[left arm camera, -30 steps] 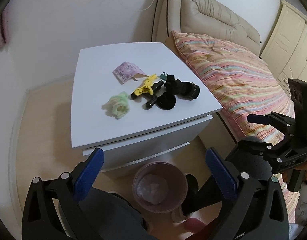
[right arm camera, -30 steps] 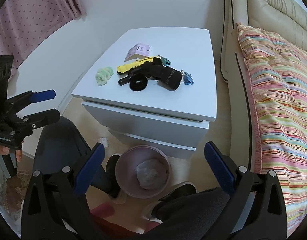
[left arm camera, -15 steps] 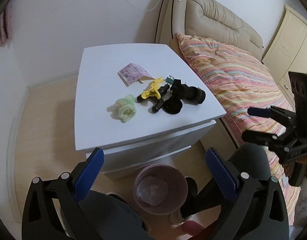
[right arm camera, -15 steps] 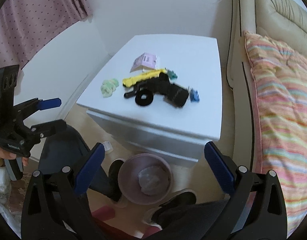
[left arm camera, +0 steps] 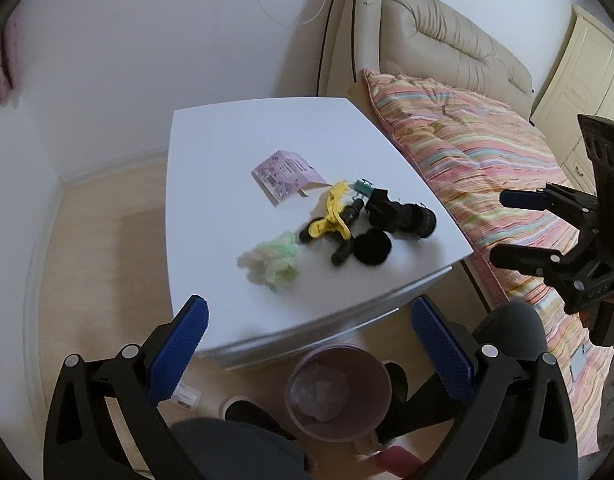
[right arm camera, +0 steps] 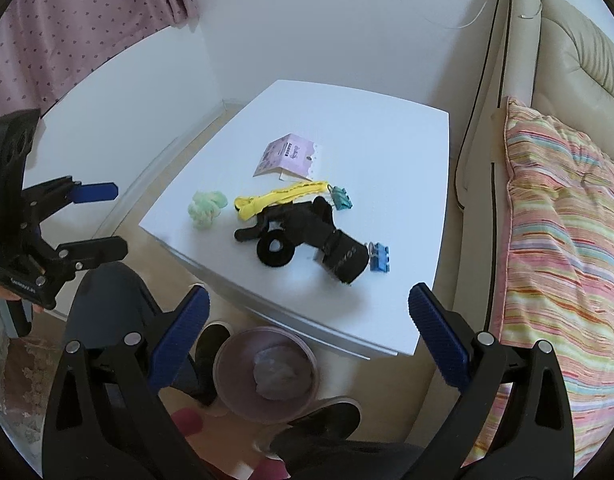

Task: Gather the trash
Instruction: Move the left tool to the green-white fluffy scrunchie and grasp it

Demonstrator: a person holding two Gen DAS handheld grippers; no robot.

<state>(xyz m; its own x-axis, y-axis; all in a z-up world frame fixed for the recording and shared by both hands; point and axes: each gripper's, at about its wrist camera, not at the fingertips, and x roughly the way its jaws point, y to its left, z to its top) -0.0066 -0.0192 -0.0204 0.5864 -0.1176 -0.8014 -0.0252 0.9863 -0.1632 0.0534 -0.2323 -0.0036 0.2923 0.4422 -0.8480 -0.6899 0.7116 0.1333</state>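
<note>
Left wrist view | left gripper [left arm camera: 307,344] wide, empty; right gripper [right arm camera: 307,340] wide, empty | green wad [left arm camera: 275,256] near nightstand [left arm camera: 235,136] front edge | bin [left arm camera: 339,392] on floor below | collection not yet started

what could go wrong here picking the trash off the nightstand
1. The green wad lies close to the yellow clip and black items; a wide grab by the left gripper might drag those along.
2. The bin sits partly under the nightstand's front edge, so a drop from above may miss it.
3. The blue clip could get mistaken for trash.
</note>
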